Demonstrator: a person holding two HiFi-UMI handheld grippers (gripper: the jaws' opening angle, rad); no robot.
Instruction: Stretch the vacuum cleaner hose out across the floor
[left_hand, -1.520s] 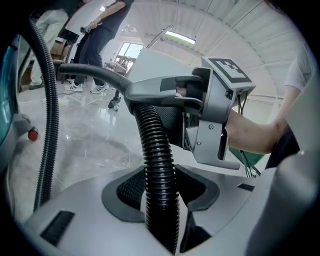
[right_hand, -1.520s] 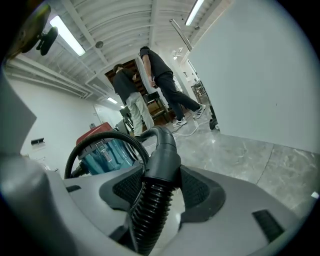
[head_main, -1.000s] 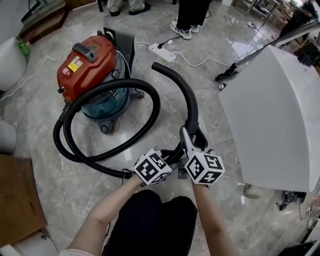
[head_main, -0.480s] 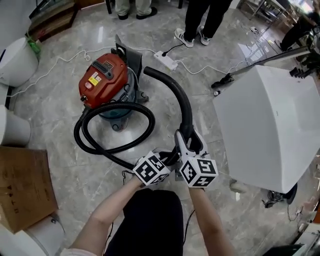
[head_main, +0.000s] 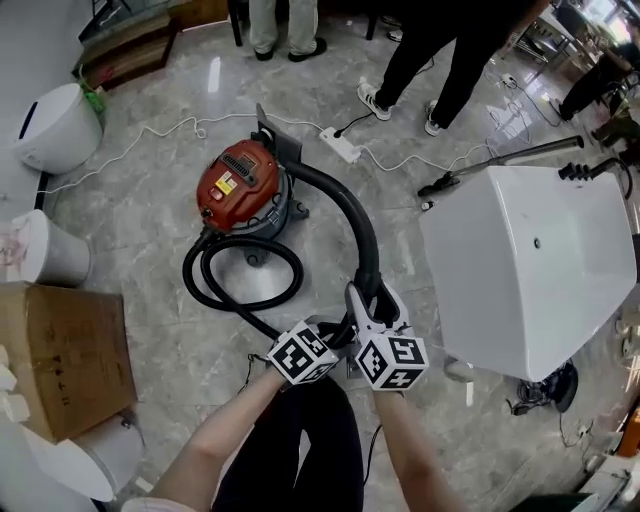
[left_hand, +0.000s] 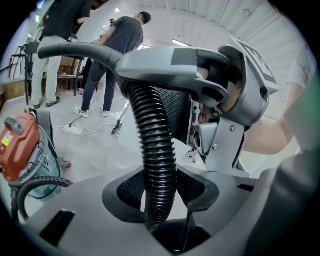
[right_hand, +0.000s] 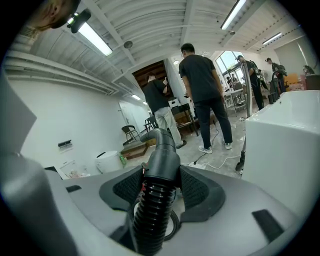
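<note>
Both the left tongs (left_hand: 160, 194) and right tongs (right_hand: 156, 187) clamp the hose (head_main: 371, 245); a hard pull could tip the vacuum cleaner (head_main: 243, 188).

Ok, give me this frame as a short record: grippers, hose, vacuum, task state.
left gripper: shut on the ribbed part of the hose
right gripper: shut on the hose where ribbed meets smooth
hose: one loop on the floor beside the vacuum, the rest held up
vacuum: red top, upright
task: hose not yet stretched out
</note>
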